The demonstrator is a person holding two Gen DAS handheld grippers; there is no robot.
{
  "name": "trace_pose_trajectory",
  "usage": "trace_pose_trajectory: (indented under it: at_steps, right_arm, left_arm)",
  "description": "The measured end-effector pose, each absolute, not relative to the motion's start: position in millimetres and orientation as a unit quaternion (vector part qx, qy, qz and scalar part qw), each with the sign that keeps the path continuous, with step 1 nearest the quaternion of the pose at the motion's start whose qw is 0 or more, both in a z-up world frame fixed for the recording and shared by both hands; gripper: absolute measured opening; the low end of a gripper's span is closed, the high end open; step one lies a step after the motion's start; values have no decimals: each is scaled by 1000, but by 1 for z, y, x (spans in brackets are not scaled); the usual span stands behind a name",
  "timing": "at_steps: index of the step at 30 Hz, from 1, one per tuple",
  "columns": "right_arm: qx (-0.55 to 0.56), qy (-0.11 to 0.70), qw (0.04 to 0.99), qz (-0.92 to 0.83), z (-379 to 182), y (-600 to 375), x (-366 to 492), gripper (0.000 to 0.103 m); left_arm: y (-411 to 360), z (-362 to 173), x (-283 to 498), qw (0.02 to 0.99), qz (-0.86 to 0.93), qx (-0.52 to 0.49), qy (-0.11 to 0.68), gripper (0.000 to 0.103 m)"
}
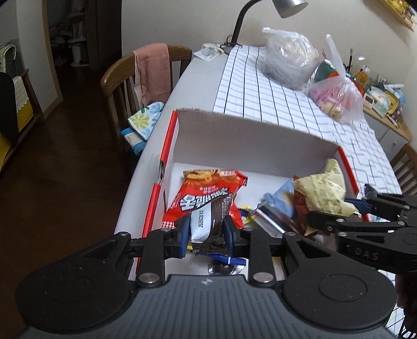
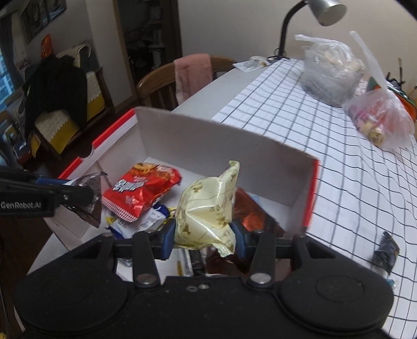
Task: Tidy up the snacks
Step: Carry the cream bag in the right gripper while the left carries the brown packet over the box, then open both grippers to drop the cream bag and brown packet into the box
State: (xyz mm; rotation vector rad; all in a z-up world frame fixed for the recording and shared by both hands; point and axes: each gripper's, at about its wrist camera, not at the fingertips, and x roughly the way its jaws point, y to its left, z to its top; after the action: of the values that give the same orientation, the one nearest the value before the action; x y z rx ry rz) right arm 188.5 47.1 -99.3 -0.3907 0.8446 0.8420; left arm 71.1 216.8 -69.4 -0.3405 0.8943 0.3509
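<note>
The left tool (image 1: 206, 232) pinches a dark-and-white snack packet (image 1: 208, 221) above the red-edged box (image 1: 166, 146) holding a red snack bag (image 1: 208, 193).

lamp (image 2: 329, 10) head cut off at top edge — pink bag (image 2: 382, 118) contents blurred

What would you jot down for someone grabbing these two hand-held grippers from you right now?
Left gripper: shut on a dark brown and white foil snack packet, over the box.
Right gripper: shut on a pale yellow crinkled snack bag, also over the box.
White cardboard box with red outer sides: already holds a red crisp bag and other packets.
Left to do: release both packets into the box, then fetch the small black sachet lying on the checked tablecloth.
</note>
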Motion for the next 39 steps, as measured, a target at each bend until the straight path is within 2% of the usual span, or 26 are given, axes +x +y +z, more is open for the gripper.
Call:
trace_pose_trajectory:
  at_steps: [20, 22, 24, 31, 33, 35, 38, 39]
  right_arm:
    - [-211, 411, 802, 379, -125, 61, 179, 45]
    - [-207, 412, 803, 379, -124, 59, 178, 47]
    - [-201, 416, 800, 381, -122, 57, 178, 53]
    - [-186, 414, 801, 389, -114, 48, 172, 55]
    - [-180, 411, 804, 391, -110, 43, 171, 61]
    - [-175, 406, 806, 393, -106, 39, 170, 62]
    - [-164, 402, 809, 397, -98, 33, 169, 63]
    - [-161, 400, 809, 398, -96, 31, 168, 63]
  left_arm:
    - [204, -95, 82, 864, 172, -96, 463, 27]
    - [202, -95, 83, 864, 173, -91, 465, 27]
    - [200, -95, 82, 863, 174, -88, 466, 27]
    - [198, -93, 80, 864, 172, -92, 464, 27]
    - [196, -90, 78, 866, 170, -95, 460, 28]
    - [194, -87, 77, 868, 169, -97, 456, 28]
    - [189, -81, 74, 873, 166, -100, 449, 34]
    - [188, -78, 73, 874, 166, -100, 445, 42]
